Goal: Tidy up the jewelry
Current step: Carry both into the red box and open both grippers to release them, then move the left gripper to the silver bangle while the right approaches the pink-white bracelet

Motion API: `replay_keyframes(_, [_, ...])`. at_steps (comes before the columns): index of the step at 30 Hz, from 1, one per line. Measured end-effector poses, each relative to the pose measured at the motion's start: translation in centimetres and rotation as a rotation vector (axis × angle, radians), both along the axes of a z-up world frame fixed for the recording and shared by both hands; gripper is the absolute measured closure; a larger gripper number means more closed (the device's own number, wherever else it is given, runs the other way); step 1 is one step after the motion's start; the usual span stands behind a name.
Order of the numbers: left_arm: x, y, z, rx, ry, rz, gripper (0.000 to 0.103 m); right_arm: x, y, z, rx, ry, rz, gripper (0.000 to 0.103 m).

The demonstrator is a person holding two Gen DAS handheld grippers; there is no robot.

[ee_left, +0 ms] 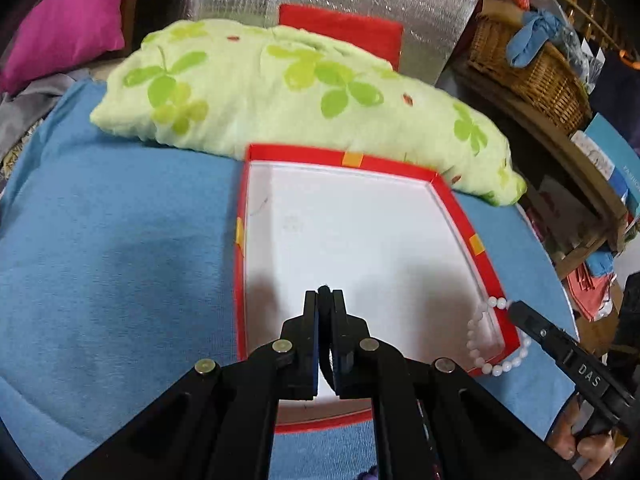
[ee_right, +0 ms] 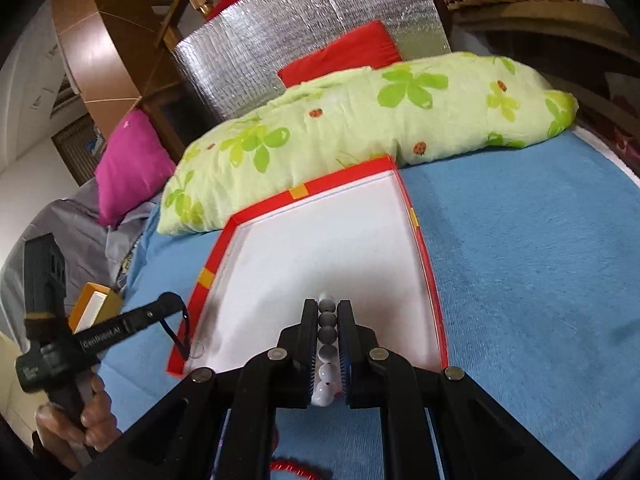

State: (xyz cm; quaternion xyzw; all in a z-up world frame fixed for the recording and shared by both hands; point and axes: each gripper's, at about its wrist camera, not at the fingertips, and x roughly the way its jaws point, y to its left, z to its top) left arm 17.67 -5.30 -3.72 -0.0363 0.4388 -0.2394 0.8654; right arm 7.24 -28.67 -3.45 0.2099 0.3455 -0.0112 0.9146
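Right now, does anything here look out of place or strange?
Yes. The white bead bracelet held by the right gripper hangs across the red box's rim, half inside, half outside. The left gripper pinches a thin dark cord over the box.

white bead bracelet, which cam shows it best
The left wrist view: the white bead bracelet hangs as an open loop from the right gripper over the red box rim. The right wrist view shows only a row of beads pinched between its own fingers.
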Motion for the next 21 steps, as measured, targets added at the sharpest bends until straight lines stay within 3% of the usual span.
replay_keyframes(2, [0.2, -0.1, -0.4, 0.022, 0.004, 0.012, 0.089, 0.6, -0.3, -0.4, -0.015, 0.013, -0.015, 0.092])
replay_keyframes(5, [-0.1, 0.5, -0.1, 0.028, -0.016, 0.052, 0.053, 0.7, -1.1, -0.6, -0.028, 0.008, -0.046, 0.09])
replay_keyframes(6, [-0.3, 0.7, 0.2, 0.024, -0.031, 0.061, 0.049, 0.4, -1.3, -0.3, -0.039, -0.003, -0.062, 0.09])
replay_keyframes(15, [-4.0, 4.1, 2.9, 0.034, -0.089, 0.118, 0.046, -3.7, 0.1, 1.8, -0.113, -0.025, 0.014, 0.088])
replay_keyframes(18, [-6.3, 5.6, 3.1, 0.08, -0.104, 0.159, 0.043, -5.6, 1.0, 2.0, -0.126, -0.027, 0.043, 0.073])
replay_keyframes(21, [-8.8, 7.2, 2.5, 0.112, -0.104, 0.179, 0.042, -7.8, 1.8, 2.3, -0.154, -0.035, 0.06, 0.052])
